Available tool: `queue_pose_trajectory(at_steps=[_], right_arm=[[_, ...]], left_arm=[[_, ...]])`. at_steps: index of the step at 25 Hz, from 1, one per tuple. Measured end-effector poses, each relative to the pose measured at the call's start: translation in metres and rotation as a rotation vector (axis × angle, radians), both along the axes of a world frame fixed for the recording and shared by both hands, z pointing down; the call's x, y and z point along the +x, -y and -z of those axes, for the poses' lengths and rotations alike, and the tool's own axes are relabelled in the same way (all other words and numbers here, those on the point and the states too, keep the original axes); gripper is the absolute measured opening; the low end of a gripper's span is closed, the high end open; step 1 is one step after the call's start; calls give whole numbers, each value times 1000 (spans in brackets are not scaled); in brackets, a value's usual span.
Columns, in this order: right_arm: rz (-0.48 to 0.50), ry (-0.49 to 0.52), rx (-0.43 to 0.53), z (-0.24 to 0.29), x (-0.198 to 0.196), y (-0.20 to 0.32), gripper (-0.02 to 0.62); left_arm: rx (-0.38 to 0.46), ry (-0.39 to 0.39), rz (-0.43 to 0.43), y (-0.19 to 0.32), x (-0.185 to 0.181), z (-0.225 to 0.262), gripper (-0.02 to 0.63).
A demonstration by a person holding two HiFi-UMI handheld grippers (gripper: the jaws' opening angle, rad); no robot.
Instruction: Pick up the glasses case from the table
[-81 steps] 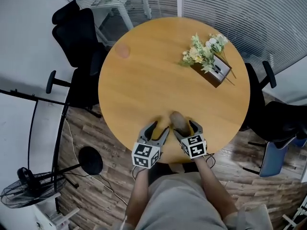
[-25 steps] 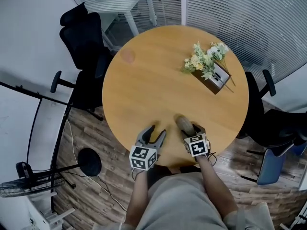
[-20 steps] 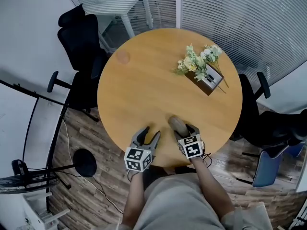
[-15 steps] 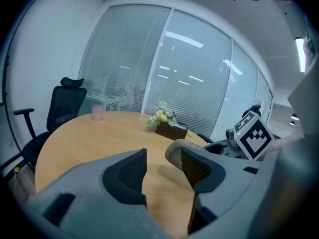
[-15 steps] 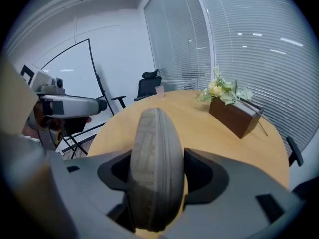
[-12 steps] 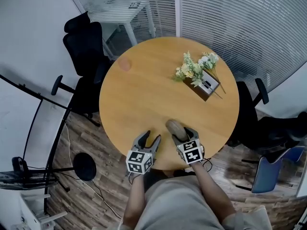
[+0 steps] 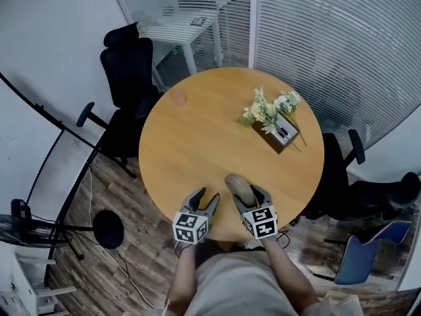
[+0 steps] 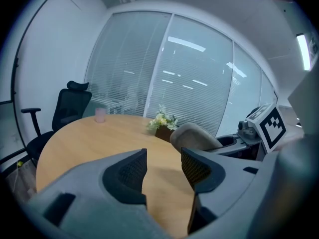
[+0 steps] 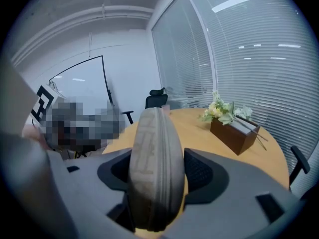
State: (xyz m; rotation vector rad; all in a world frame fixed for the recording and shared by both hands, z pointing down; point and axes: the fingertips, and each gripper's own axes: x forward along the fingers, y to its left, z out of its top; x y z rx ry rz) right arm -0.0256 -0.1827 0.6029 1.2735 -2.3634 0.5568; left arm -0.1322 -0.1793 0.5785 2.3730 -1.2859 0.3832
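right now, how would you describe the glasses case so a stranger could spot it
Start at the round wooden table and look to its edge nearest the person. There the right hand-held gripper clamps the glasses case, a grey-brown oval shell. It is the only thing held; the flower box and pink cup sit far across the table.

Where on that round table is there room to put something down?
The table is bare across its middle, between the pink cup, the flower box and the left hand-held gripper. It is crowded at the near edge, where the right hand-held gripper holds the glasses case.
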Motion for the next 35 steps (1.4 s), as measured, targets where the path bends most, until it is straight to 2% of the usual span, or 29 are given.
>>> queue_pose_trajectory(at_steps=[5,13,20,35], right_arm=[[17,8,-1,-5,6,-6,273],[17,17,-2,-5,7,-9,273],[16,19,-6,-7,6,-14,273],[28,17,5,-8,8,-25,275]], left_arm=[[9,-2,32,-9,1,1,199],[1,-2,74,-15,-8,0,113],[2,14,81,-21,-9,0,10],[-6,-7,78,-39,-6,-3,10]])
